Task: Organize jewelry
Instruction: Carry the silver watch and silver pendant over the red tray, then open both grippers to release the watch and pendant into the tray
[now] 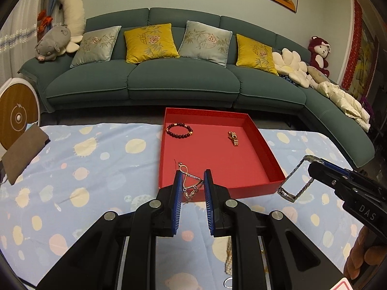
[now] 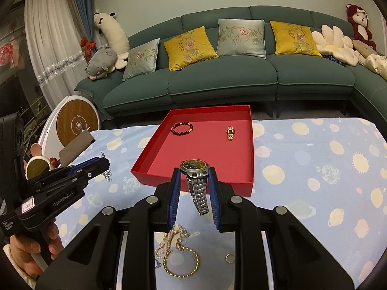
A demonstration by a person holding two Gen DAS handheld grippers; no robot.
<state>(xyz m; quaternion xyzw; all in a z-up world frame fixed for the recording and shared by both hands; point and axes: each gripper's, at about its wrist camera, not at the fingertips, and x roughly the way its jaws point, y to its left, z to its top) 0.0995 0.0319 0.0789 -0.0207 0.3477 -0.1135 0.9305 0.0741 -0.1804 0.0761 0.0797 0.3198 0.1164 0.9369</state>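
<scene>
My left gripper point(image 1: 192, 177) is shut on a silver pendant necklace point(image 1: 189, 181), which hangs above the near wall of the red tray point(image 1: 241, 189). In the right wrist view the left gripper point(image 2: 101, 163) is at the left with the chain point(image 2: 107, 175) dangling from it. My right gripper point(image 2: 194, 175) is shut on a silver watch point(image 2: 196, 169), held just before the tray point(image 2: 150, 177), its band hanging down. In the left wrist view the right gripper point(image 1: 312, 166) holds the watch band point(image 1: 295, 181) beside the tray's right corner. A dark bead bracelet point(image 1: 179, 130) and a gold piece point(image 1: 233, 138) lie in the tray.
On the blue patterned cloth point(image 2: 302, 181) below the right gripper lie a gold chain bracelet point(image 2: 181, 263), pearls point(image 2: 167, 241) and a ring point(image 2: 229, 257). A brown pouch point(image 1: 24, 152) lies at the far left. A green sofa point(image 1: 181, 82) stands beyond the table's far edge.
</scene>
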